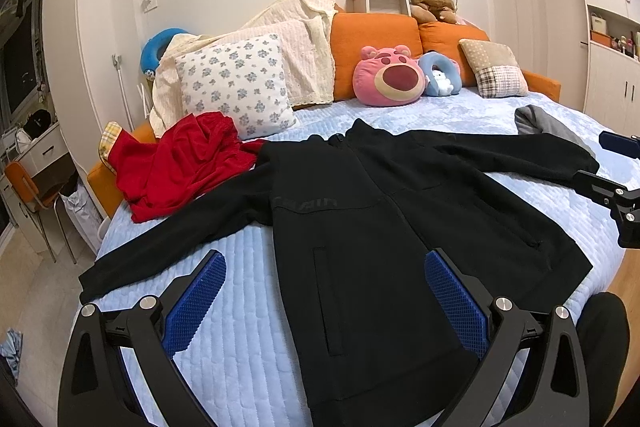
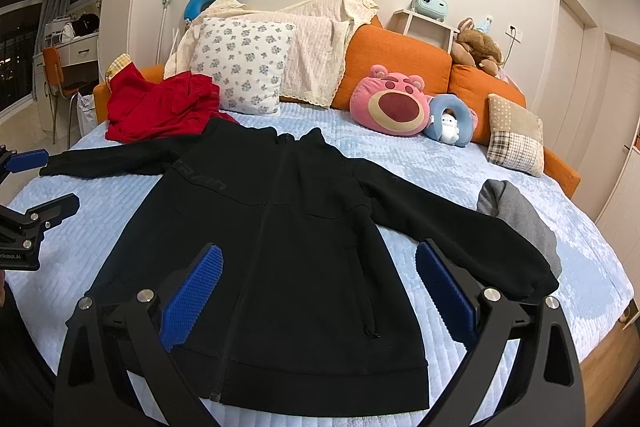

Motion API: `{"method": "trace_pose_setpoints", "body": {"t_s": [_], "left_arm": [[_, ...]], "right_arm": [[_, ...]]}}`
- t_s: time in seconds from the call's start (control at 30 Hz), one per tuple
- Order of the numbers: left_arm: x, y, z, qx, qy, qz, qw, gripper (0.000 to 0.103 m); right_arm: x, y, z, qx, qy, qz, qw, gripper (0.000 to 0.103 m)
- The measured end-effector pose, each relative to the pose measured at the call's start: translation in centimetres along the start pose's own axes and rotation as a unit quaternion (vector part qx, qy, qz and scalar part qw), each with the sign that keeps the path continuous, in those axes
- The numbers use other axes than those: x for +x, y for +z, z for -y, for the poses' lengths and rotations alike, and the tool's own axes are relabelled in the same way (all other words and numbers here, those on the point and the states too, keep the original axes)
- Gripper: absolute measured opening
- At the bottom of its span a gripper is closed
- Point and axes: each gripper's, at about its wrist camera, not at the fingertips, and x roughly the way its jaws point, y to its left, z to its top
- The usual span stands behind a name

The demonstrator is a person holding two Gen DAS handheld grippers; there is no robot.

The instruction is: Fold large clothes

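**Black jacket flat on the bed**

The black zip jacket (image 2: 280, 247) lies spread out on the blue bed cover (image 2: 440, 163), sleeves wide. The left gripper (image 1: 326, 301) and right gripper (image 2: 318, 293) hang above it, both released. A red garment (image 2: 160, 107) lies beside it.

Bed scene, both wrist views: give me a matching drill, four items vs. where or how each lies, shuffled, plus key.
Items:
1. black jacket
2. red garment
3. grey garment
4. pink bear plush

Places or states:
A. leaning against the orange cushion at the head of the bed
B. crumpled, beside the floral pillow
C. spread flat, zipped, sleeves out to both sides
D. bunched at the end of one jacket sleeve, on the plaid-pillow side

Pairs: 1-C, 2-B, 3-D, 4-A
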Motion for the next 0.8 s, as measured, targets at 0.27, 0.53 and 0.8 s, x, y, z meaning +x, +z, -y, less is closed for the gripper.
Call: {"method": "trace_pose_setpoints", "body": {"t_s": [0.27, 0.53, 0.8], "left_arm": [[0.0, -0.2, 0.0, 0.000, 0.000, 0.000, 1.0000, 0.101], [1.7, -0.2, 0.7, 0.000, -0.004, -0.012, 0.9999, 0.101], [5.5, 2.4, 3.2, 0.010, -0.023, -0.024, 0.9994, 0.101]], "right_arm": [[0.0, -0.1, 0.0, 0.002, 0.000, 0.000, 1.000, 0.096], [0.6, -0.5, 1.4, 0.013, -0.006, -0.005, 1.000, 0.096], [2.0, -1.5, 6.7, 0.051, -0.038, -0.009, 0.998, 0.096]]}}
